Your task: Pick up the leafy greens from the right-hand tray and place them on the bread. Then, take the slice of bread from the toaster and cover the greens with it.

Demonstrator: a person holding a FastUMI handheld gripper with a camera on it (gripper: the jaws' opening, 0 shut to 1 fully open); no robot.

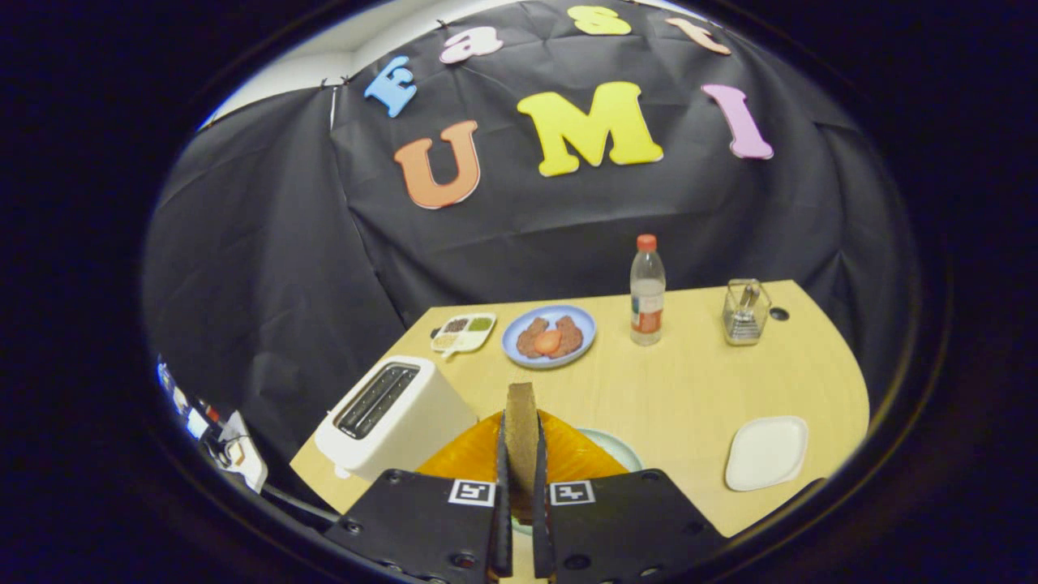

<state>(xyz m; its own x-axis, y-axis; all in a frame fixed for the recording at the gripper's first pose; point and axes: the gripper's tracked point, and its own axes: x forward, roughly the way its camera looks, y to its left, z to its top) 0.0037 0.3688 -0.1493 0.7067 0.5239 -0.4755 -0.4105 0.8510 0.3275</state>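
A pale wooden table (665, 389) holds a boxy white toaster (393, 418) with empty slots. The gripper (521, 487) is clamped on an upright, edge-on bread slice (521, 422) above something orange on a round plate (620, 450).

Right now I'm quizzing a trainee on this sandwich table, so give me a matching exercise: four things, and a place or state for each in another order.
Things:
1. slice of bread
2. toaster
3. water bottle
4. white square plate

Places or states:
A. slots empty
B. beyond the fingers, between the blue plate and the metal rack
C. bare, off to the fingers' right
D. upright on edge, clamped by the gripper

Pairs: 1-D, 2-A, 3-B, 4-C
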